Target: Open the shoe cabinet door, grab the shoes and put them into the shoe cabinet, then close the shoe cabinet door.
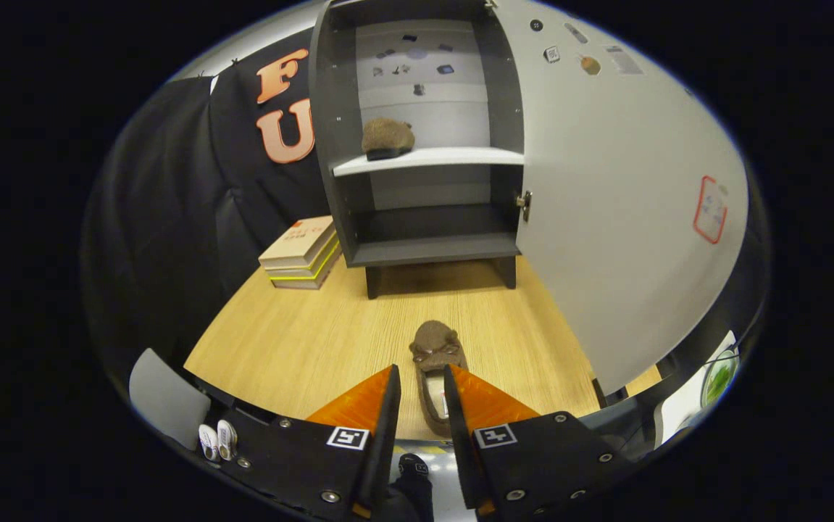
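The dark grey shoe cabinet (431, 250) stands at the back of the wooden table (293, 341), its pale door (619, 217) swung wide open to the right. One brown furry slipper (388, 138) rests on the white middle shelf (460, 156). The second brown slipper (435, 346) lies on the table with its toe pointing toward the cabinet. My gripper (420, 370) is open and straddles the slipper's heel end. The right finger is against the slipper, while a strip of table shows between it and the left finger.
A stack of books (302, 254) lies left of the cabinet. The open door reaches forward along the table's right side. The cabinet's bottom compartment holds nothing. Below the table's near edge, a pair of white shoes (217, 441) sits on the floor.
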Motion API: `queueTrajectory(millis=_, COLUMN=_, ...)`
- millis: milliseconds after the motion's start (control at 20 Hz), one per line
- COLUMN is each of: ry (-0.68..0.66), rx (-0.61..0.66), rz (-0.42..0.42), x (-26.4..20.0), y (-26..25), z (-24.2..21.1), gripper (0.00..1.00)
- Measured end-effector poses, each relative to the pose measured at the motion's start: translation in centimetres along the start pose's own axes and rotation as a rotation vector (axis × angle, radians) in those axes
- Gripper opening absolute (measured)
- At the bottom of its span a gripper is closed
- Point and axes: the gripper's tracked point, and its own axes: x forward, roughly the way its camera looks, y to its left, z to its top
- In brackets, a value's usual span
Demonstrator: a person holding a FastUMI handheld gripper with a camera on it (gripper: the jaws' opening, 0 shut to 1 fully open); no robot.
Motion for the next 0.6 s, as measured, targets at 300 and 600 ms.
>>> queueTrajectory(millis=300, ry=0.129, rx=-0.019, rz=0.044, x=7.3, y=-0.1, z=-4.2, gripper=0.39)
queueTrajectory(millis=600, ry=0.237, rx=-0.039, rz=0.076, x=13.3, y=0.1, z=-8.0, gripper=0.38)
